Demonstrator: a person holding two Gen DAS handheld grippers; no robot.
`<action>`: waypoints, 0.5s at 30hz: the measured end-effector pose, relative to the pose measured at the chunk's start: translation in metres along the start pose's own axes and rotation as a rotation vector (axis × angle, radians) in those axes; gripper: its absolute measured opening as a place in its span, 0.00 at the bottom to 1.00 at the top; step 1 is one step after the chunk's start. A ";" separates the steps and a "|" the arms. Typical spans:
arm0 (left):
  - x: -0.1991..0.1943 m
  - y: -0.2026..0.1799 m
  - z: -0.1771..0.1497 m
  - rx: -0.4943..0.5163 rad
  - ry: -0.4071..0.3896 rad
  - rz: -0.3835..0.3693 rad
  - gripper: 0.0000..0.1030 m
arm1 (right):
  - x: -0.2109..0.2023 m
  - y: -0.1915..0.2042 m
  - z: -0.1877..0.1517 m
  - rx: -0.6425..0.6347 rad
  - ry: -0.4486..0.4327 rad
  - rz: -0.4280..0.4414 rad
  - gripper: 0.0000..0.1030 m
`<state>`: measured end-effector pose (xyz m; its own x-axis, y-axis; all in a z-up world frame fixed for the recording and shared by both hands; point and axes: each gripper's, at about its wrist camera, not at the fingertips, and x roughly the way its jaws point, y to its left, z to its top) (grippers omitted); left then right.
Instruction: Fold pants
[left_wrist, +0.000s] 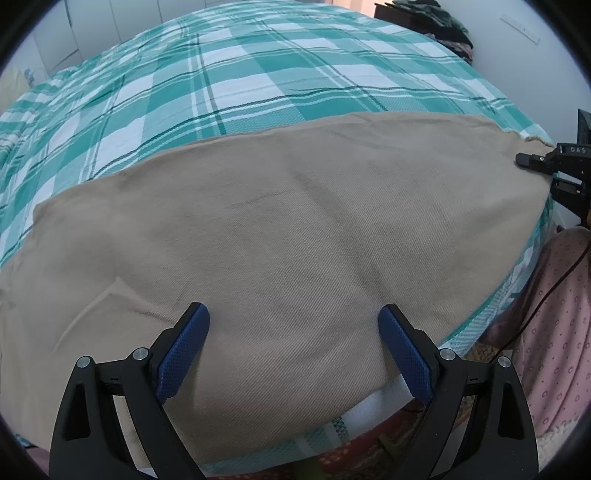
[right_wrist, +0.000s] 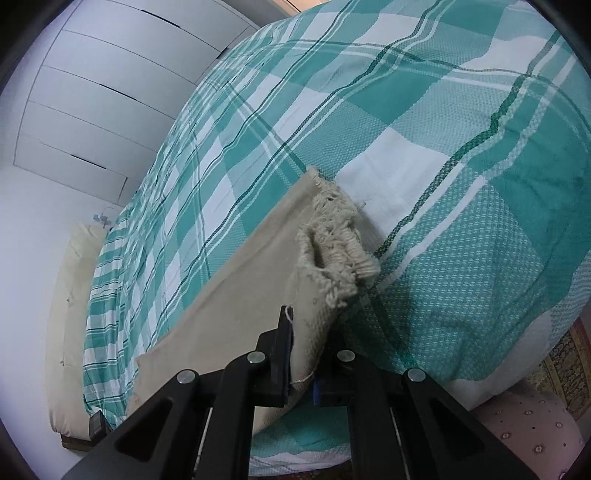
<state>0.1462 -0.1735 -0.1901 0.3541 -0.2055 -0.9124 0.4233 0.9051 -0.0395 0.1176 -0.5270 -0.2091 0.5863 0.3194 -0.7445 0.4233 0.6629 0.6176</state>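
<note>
pants (left_wrist: 280, 229) flat on bed (left_wrist: 229, 85), near edge | left gripper (left_wrist: 293, 332) spread wide over them, nothing held | right gripper (right_wrist: 308, 354) clenched on frayed hem (right_wrist: 332, 240) | waist end cut off

The left tool (left_wrist: 293, 319) is a black plastic linkage: two angled outer arms with triangular cut-outs, joined to inner links by round silver pivot pins. Each finger carries a long dark-blue pad (left_wrist: 184, 350) with a fine diamond-knurled texture. The right tool (right_wrist: 308, 354) has the same build, with black arms, triangular cut-outs, silver pins and a sliver of blue pad showing at the fingers. In the left wrist view the right tool appears at the far right edge as black blocks with small screws and a plate with white letters "DAS". Beside it the person wears a dusty-pink garment (left_wrist: 557, 314) with small dots, a thin dark cable (left_wrist: 543, 302) running across it.
</note>
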 end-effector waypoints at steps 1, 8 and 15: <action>0.000 0.000 0.000 0.001 -0.001 0.001 0.91 | -0.001 0.002 0.000 -0.008 -0.005 -0.006 0.08; -0.027 0.031 0.004 -0.075 -0.001 -0.118 0.91 | -0.032 0.047 -0.006 -0.195 -0.119 -0.020 0.08; -0.087 0.150 -0.019 -0.317 -0.119 -0.059 0.91 | -0.088 0.164 -0.032 -0.488 -0.209 0.072 0.08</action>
<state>0.1626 -0.0130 -0.1241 0.4392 -0.2862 -0.8516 0.1726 0.9571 -0.2327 0.1134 -0.4246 -0.0509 0.7478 0.2670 -0.6079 0.0359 0.8980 0.4385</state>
